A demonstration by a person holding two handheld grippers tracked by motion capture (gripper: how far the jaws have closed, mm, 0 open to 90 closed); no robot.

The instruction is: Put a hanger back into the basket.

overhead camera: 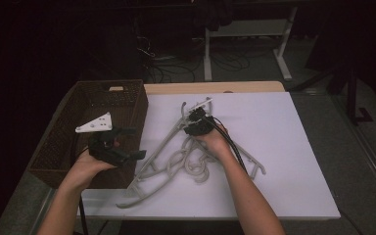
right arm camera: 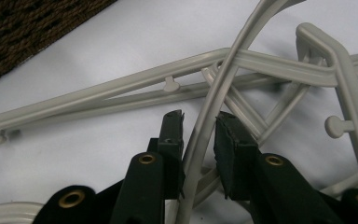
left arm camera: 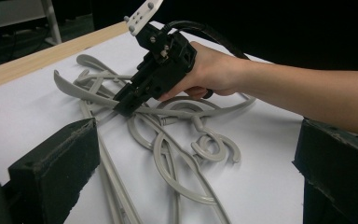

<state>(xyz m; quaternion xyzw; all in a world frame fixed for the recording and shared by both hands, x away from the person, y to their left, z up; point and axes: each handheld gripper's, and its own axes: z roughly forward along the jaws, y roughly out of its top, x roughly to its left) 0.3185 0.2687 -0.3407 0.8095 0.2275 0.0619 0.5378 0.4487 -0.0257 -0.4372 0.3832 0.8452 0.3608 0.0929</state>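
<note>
basket [overhead camera: 58, 142]: mid-left of frame, contents too dark to tell | right gripper [right arm camera: 199, 126]: jaws straddling hanger arm [right arm camera: 214, 100], grip unclear | left gripper [overhead camera: 127, 144]: jaws released, over the basket's right edge

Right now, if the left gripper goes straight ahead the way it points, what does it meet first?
Probably the tangle of grey hangers on the white table: its looped hooks lie between the open jaws of the left gripper. Beyond them sits the right gripper, its jaws around a hanger arm. Depth is unclear.

Room dark. White-framed stand [overhead camera: 245, 36] behind the table [overhead camera: 293, 147]; loose cables [overhead camera: 176, 66] on grey floor [overhead camera: 362, 161].
</note>
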